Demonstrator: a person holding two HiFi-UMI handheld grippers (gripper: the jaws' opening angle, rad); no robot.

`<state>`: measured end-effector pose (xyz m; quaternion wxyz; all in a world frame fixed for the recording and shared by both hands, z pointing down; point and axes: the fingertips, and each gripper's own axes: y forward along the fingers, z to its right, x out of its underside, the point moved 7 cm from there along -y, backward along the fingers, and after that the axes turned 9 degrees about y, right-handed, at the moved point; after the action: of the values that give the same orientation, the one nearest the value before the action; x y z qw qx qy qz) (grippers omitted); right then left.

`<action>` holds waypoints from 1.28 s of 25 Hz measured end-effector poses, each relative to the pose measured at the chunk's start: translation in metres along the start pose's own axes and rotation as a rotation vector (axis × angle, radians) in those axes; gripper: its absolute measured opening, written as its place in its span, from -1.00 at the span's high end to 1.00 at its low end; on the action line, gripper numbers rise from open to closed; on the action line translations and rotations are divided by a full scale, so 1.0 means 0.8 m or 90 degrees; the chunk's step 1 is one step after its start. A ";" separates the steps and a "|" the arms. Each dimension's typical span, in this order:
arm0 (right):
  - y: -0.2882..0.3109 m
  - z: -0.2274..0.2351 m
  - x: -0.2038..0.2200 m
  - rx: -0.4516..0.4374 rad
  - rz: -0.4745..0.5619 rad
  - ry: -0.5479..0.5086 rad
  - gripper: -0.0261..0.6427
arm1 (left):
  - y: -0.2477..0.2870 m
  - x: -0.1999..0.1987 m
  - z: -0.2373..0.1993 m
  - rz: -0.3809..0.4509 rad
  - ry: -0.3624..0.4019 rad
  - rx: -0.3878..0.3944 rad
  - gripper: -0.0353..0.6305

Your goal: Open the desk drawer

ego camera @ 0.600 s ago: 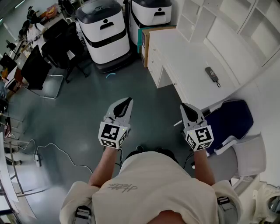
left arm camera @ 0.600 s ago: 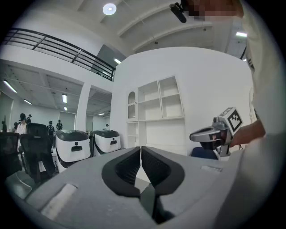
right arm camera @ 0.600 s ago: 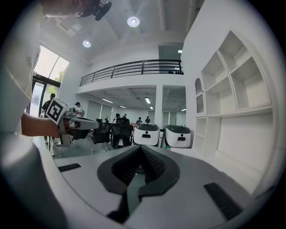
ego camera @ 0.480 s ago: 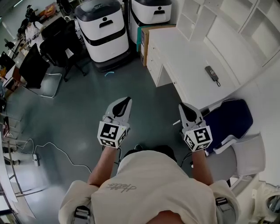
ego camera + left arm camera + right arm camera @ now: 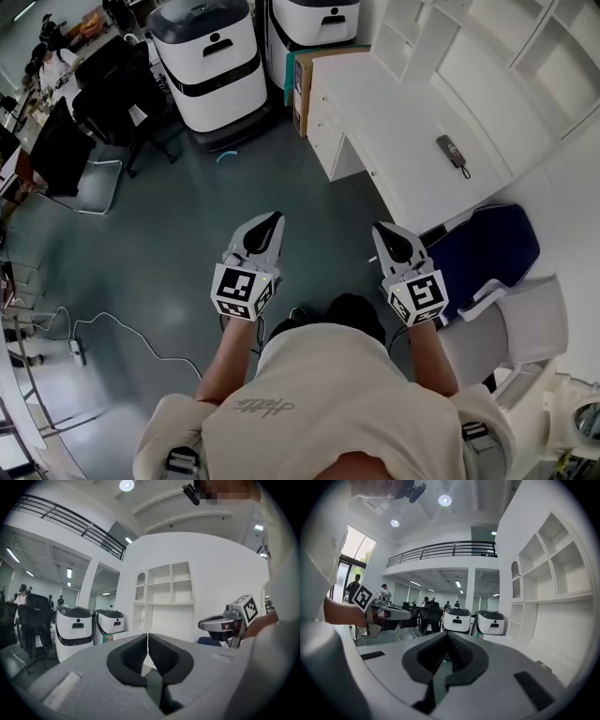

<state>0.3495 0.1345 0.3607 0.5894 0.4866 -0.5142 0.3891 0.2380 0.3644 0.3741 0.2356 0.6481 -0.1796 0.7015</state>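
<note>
The white desk stands at the right in the head view, and its drawer fronts face the grey floor, all closed. Both grippers hover side by side over the floor in front of the person, well short of the desk. My left gripper is shut with nothing in it, and its jaws meet in the left gripper view. My right gripper is also shut and empty, with its tip nearest the desk's front corner. Each gripper shows in the other's view, apart from any object.
A dark remote-like object lies on the desk. A blue chair sits right of my right gripper. Two white machines, a cardboard box and black office chairs stand farther off. A cable trails at left. White shelves back the desk.
My right gripper has drifted slightly left, toward the left one. The head view has shifted a little. Both grippers stay shut and empty.
</note>
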 end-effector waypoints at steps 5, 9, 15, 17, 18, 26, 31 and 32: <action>0.006 0.018 0.022 0.023 -0.028 0.077 0.92 | 0.018 0.019 -0.001 -0.013 -0.029 0.016 0.84; 0.027 0.039 0.041 0.030 -0.047 0.109 0.91 | 0.040 0.029 -0.012 -0.029 -0.015 0.029 0.84; 0.088 0.080 0.068 0.025 -0.067 0.142 0.91 | 0.091 0.052 -0.045 -0.082 -0.031 0.017 0.84; 0.117 0.099 0.065 0.022 -0.068 0.136 0.91 | 0.115 0.050 -0.059 -0.089 -0.022 0.022 0.84; 0.134 0.110 0.060 0.019 -0.064 0.129 0.91 | 0.129 0.049 -0.067 -0.092 -0.016 0.024 0.84; 0.245 0.211 0.032 0.013 -0.033 0.133 0.91 | 0.263 0.031 -0.126 -0.112 0.008 0.047 0.84; 0.279 0.258 0.035 0.006 -0.039 0.121 0.91 | 0.337 0.036 -0.136 -0.123 0.015 0.068 0.84; 0.282 0.268 0.041 0.012 -0.045 0.124 0.91 | 0.350 0.038 -0.133 -0.127 0.014 0.079 0.84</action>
<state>0.0897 -0.0250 0.4318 0.6453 0.4699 -0.4333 0.4182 -0.0091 0.1958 0.4094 0.2657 0.6684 -0.0680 0.6914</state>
